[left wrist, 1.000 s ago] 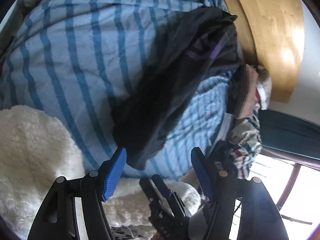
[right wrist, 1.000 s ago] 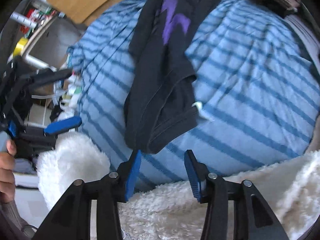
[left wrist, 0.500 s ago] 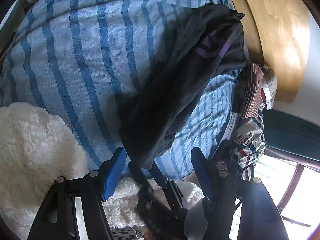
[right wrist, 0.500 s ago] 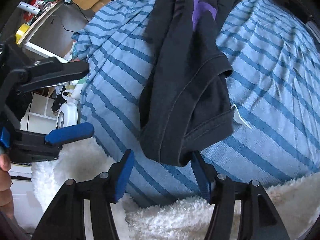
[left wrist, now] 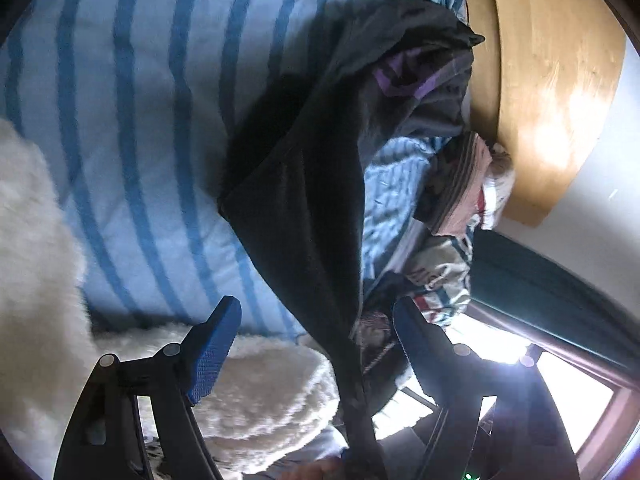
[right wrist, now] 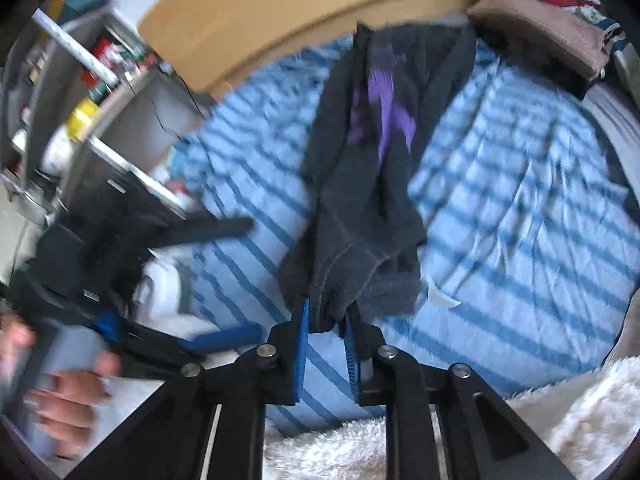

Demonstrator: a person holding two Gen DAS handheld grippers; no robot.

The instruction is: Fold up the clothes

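Nearest me, the right tool (right wrist: 326, 330) is pinching the hem of a black T-shirt (right wrist: 360, 208), its ribbed blue pads narrowed onto the bunched cloth, while the left tool (left wrist: 316, 334) is gaping wide, the same shirt hanging between its pads and touching neither. The limp knit is trailing toward twelve o'clock across the blue-striped bedsheet (right wrist: 520, 208), a purple print (right wrist: 384, 128) creased in its middle. The pinch is looking thin; a hard pull could be slipping the hem free, or dragging the shirt into a rope. A fluffy white blanket (right wrist: 580, 412) is bulging at five o'clock; beyond, a curved wooden headboard (right wrist: 280, 12).
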